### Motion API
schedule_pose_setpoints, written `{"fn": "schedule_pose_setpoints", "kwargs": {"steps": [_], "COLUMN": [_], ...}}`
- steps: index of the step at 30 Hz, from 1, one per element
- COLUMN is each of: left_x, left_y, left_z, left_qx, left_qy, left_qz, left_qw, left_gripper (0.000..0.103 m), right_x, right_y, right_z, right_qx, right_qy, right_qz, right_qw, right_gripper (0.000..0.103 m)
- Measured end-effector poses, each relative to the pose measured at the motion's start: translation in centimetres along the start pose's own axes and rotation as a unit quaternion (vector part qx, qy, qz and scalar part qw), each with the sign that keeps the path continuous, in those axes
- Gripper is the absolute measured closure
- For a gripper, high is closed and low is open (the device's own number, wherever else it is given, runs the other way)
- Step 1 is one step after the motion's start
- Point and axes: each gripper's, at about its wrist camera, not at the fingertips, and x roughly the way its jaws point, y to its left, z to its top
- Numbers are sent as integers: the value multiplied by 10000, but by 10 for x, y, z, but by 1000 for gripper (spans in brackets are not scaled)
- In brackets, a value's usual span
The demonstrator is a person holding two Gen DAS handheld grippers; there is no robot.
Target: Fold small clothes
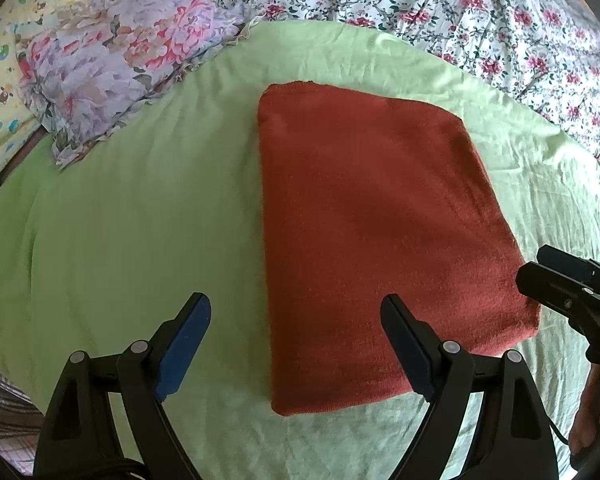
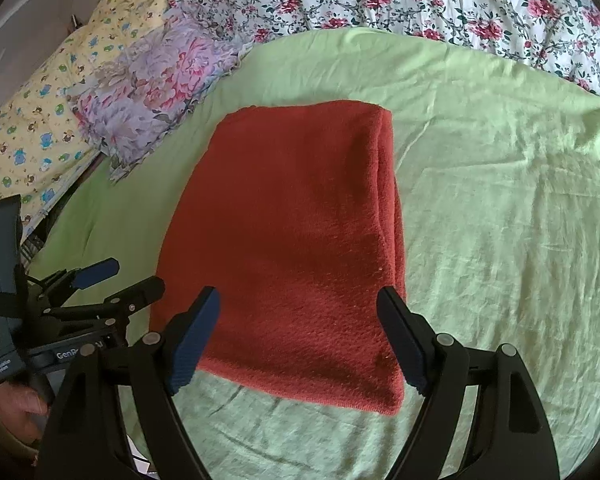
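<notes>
A flowered pillow is seen at upper left on the bed's green sheet. The folded red cloth is laid flat at centre. Both the left hand-held gripper and right hand-held gripper are held spread, empty, at its near edge.

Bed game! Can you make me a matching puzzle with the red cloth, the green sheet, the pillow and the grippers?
Things:
1. red cloth
2. green sheet
3. pillow
4. left gripper and right gripper

States:
A. open, holding nothing
B. folded in a neat rectangle
C. purple and pink flowers
D. spread under the cloth

Pairs: 1-B, 2-D, 3-C, 4-A
</notes>
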Motion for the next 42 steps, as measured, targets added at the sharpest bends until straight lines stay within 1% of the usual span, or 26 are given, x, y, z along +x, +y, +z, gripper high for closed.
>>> {"fn": "schedule_pose_setpoints", "kwargs": {"steps": [9,22,32,35,42], "left_x": [-4,-9,-1,1,3], "left_y": [0,5,9,9,8], "left_z": [-2,-2,2,3,1], "left_qx": [35,89,123,149,142], "left_qy": [-12,-127,-114,-128,-112], "left_qz": [45,37,64,128,137], "left_qw": [10000,9999,9998,9997,9997], "left_gripper": [15,16,17,17,18], "right_x": [-1,0,3,5,9], "right_y": [5,9,7,7,4], "right_z": [0,0,2,3,5], "right_qx": [-69,-139,-88,-91,-41], "right_qy": [-7,21,43,54,80], "right_qz": [-1,-7,-15,-31,-55], "right_qw": [10000,9999,10000,9999,9999], "right_gripper": [22,22,22,22,22]}}
